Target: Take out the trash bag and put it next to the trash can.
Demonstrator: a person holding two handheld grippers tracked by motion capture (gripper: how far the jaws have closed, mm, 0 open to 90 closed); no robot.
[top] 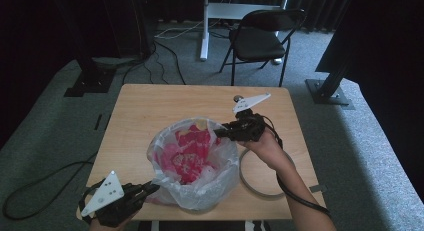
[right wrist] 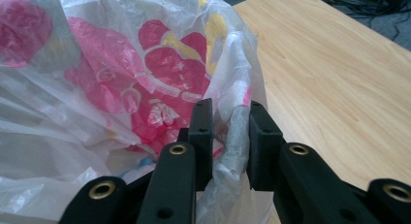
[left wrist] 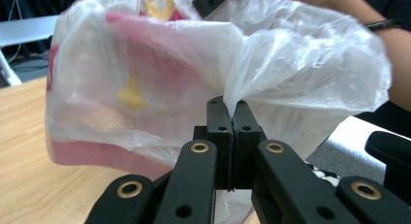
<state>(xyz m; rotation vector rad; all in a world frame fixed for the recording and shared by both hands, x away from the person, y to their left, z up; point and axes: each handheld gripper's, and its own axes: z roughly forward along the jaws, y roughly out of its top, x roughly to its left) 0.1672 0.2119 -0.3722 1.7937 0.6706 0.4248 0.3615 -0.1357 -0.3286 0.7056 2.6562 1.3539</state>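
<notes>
Standing near the front middle of the tabletop (top: 150,106): one translucent plastic bag (top: 197,191) lining a pink container with red and yellow print, mouth open upward.

Left gripper (top: 150,188), at the bag's near-left side: fingers (left wrist: 219,118) pressed together, a pinch of the bag's film clamped between them, the film fanning upward from the pinch.

Right gripper (top: 222,132), at the bag's far-right rim: fingers (right wrist: 201,118) standing partly apart, straddling the rolled rim, one inside the mouth, one outside; whether the pads press the rim, cannot tell.

Grey ring (top: 250,183): flat on the tabletop, just right of the bag.

Black folding chair (top: 260,38): on the carpet beyond the tabletop.
</notes>
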